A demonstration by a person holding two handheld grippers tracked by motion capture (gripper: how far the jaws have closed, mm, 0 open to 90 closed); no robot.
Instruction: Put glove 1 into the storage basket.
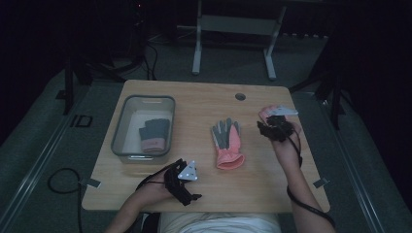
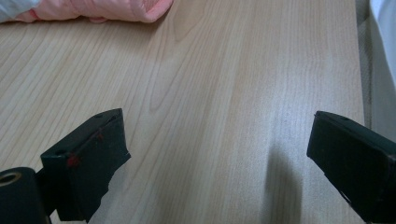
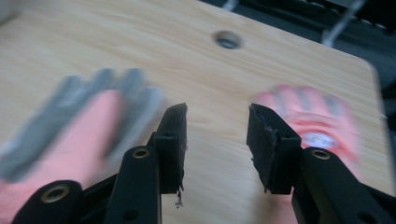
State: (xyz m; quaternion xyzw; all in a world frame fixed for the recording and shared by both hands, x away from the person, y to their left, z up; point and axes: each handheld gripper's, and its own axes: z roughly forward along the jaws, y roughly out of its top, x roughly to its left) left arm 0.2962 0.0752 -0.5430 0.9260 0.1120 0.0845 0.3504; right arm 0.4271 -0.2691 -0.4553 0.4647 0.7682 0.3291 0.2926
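Hovering over the right side of the table (image 1: 204, 191), the right gripper (image 1: 275, 127) has its jaws partly apart with nothing between them; its own view shows bare wood in the gap. In that blurred view 1 pink-and-grey glove (image 3: 70, 121) lies to the left of the jaws and another pink glove (image 3: 317, 126) lies to the right, palm side down. From above, the middle glove (image 1: 227, 143) lies flat at the table's centre, fingers pointing away from the person, cuff toward them, while the far glove (image 1: 266, 112) peeks out beyond the right gripper. A 3rd glove (image 1: 154, 136) lies folded inside the grey bin (image 1: 116, 131) at the left. The left gripper (image 1: 180, 180) rests low near the front edge, jaws wide apart and holding nothing, with the middle glove's cuff (image 2: 98, 10) well ahead of it.
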